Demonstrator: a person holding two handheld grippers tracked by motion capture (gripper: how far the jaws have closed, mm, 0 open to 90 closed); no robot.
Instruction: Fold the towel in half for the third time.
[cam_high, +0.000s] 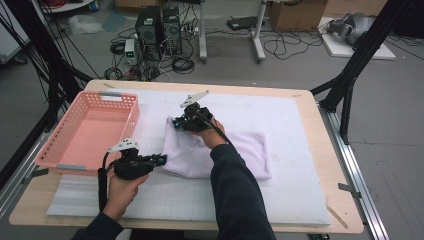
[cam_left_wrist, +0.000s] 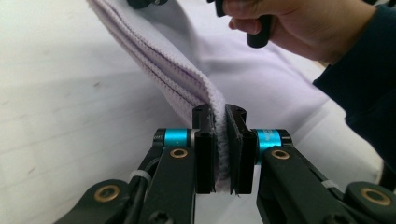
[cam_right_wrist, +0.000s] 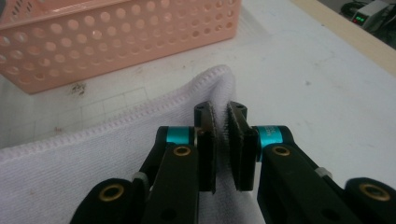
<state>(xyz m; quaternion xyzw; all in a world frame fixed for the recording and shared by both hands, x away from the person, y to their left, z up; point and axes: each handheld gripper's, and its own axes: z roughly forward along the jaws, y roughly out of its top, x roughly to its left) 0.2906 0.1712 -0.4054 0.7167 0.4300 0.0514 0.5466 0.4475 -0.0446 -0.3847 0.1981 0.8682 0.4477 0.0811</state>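
A folded white towel (cam_high: 235, 155) lies on the white mat in the middle of the table. My left gripper (cam_high: 161, 160) is shut on the towel's near left corner, and the hemmed edge (cam_left_wrist: 159, 51) runs up and away from its jaws in the left gripper view (cam_left_wrist: 220, 140). My right gripper (cam_high: 176, 122) is shut on the far left corner; the cloth (cam_right_wrist: 93, 163) is pinched between its pads (cam_right_wrist: 222, 140). Both corners are lifted a little off the mat.
A pink perforated basket (cam_high: 90, 131) stands at the left of the table, close to both grippers, and its wall (cam_right_wrist: 116, 37) fills the top of the right gripper view. The white gridded mat (cam_high: 300, 190) covers most of the wooden table. Cables and computer towers are on the floor beyond.
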